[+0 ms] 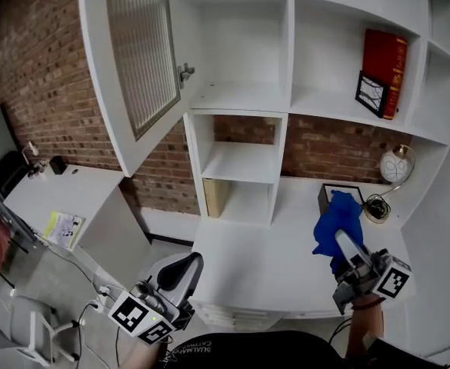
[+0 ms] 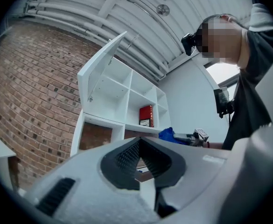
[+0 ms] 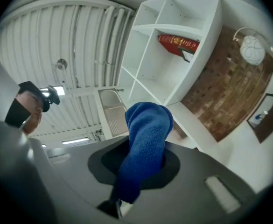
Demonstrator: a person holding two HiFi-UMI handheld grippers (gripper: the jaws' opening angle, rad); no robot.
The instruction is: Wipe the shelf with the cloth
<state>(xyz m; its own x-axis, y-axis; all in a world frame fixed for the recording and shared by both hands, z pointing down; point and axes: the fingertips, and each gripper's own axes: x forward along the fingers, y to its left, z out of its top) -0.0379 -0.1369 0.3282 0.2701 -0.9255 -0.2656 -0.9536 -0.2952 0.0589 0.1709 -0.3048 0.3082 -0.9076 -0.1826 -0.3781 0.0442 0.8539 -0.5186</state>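
My right fingers [image 1: 346, 244] are clamped on the blue cloth [image 1: 336, 220]. In the right gripper view the cloth fills the gap between them and rises out past the tips in a thick, bunched fold. From the head view that bunch stands just beyond my fingertips, over the right part of the white worktop [image 1: 263, 271]. It partly covers a dark-framed picture [image 1: 331, 192] that sits at the back of the worktop. I cannot tell whether the cloth touches the worktop or the frame.

My left fingers [image 1: 185, 269] are together with nothing between them. The left gripper view shows the ribbed pads meeting at the tips, with only a small sliver of background showing through. That hand is low at the front left corner of the worktop, well apart from the cloth.

The white shelf unit [image 1: 240, 98] rises behind the worktop against a brick wall [image 1: 40, 68]. Its ribbed-glass door [image 1: 140, 52] stands swung open on the left. The cloth is in front of the unit's lower right bay, below the board that carries a red book [image 1: 385, 60] and a small black frame [image 1: 371, 92] leaning against it. A round white lamp [image 1: 398, 164] stands at the far right, near the cloth but apart from it.
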